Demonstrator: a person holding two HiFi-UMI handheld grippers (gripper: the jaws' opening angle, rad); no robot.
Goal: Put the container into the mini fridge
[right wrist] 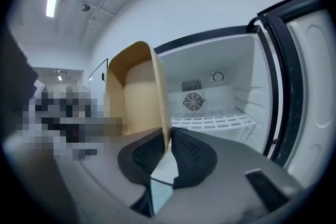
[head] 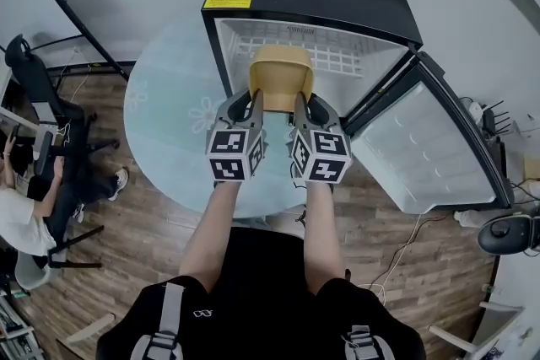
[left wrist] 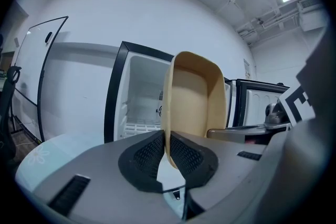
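Note:
A tan rectangular container (head: 281, 76) hangs in the air in front of the open mini fridge (head: 312, 21). My left gripper (head: 252, 104) is shut on the container's left rim, and my right gripper (head: 302, 105) is shut on its right rim. In the left gripper view the container (left wrist: 194, 97) stands up from the pads (left wrist: 149, 155) with its hollow facing right. From the right gripper view, the container (right wrist: 136, 94) has its wall pinched between the pads (right wrist: 186, 152). The fridge's white inside (right wrist: 215, 107) shows a wire shelf and a fan grille.
The fridge door (head: 426, 147) swings open to the right. A round pale-blue glass table (head: 169, 122) stands under the grippers, left of the fridge. A person sits at a desk at the far left (head: 25, 198). Cables and a black fan (head: 510, 233) lie on the wooden floor at right.

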